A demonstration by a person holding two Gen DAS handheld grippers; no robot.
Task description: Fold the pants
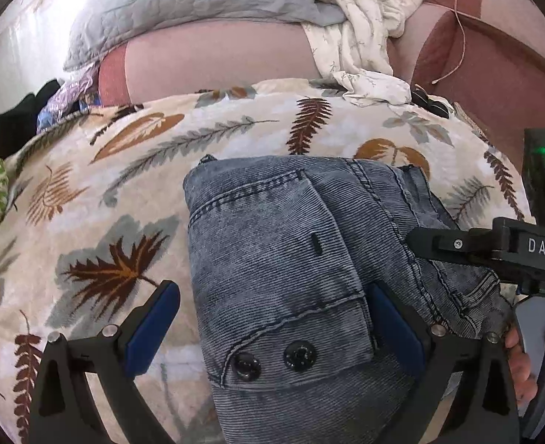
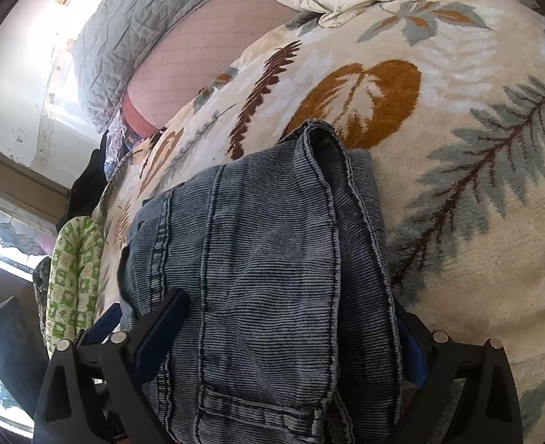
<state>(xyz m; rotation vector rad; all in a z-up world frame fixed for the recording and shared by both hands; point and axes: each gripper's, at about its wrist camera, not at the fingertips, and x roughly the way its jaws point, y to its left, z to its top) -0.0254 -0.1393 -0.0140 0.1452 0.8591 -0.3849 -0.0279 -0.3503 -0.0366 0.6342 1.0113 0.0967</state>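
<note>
The blue corduroy-denim pants (image 1: 283,259) lie folded into a thick bundle on a leaf-print blanket (image 1: 106,192). Two black buttons show at the near waistband. My left gripper (image 1: 272,318) stands open, its blue pads either side of the waist end of the bundle. The pants fill the middle of the right wrist view (image 2: 265,259). My right gripper (image 2: 283,333) is also open, its fingers straddling the bundle's side. Its black body reaches in from the right of the left wrist view (image 1: 494,248), with a hand on the trigger.
A grey quilted pillow (image 1: 183,3) and a crumpled white floral cloth (image 1: 361,33) lie at the far end of the bed on a pink sheet (image 1: 217,59). A green patterned cloth (image 2: 74,281) and dark clothes sit at the bed's left edge.
</note>
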